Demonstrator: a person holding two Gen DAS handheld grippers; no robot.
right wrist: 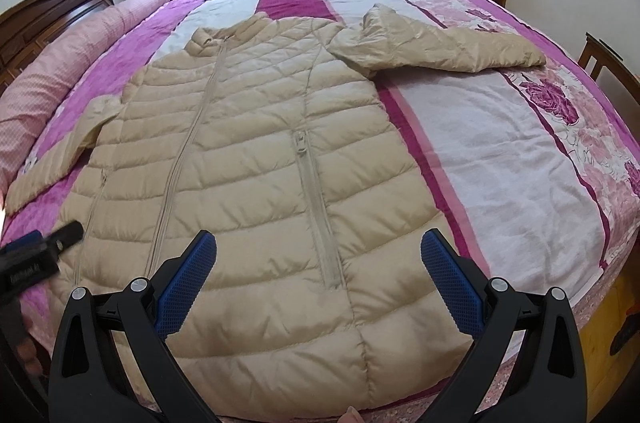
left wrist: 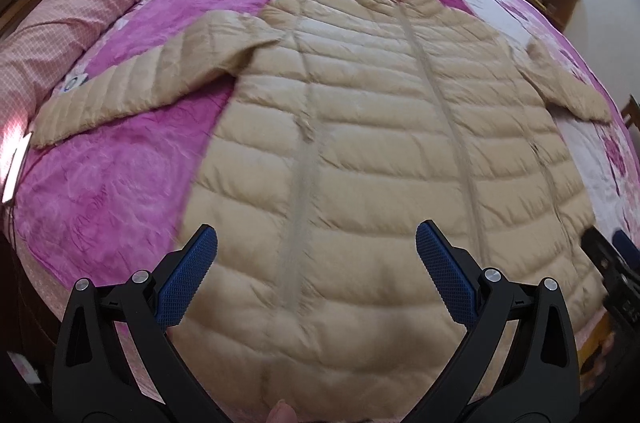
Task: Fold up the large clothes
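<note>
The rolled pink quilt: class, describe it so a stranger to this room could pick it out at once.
Start at the big bed with its purple, white and floral cover. Follow its side nearest the dark wooden headboard, beyond the spread beige puffer coat. The rolled pink quilt lies there, the only long bolster shape, pale pink with a fine check.

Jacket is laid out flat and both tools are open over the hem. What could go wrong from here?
1. The jacket is puffy and slick-looking; a pinch at the hem may catch only the top layer, so the fold could drag unevenly.
2. The right sleeve lies crumpled and bent near the shoulder; folding it as it is may trap a lump.
3. The left tool and right tool sit close together over the hem, so they could collide.
</note>
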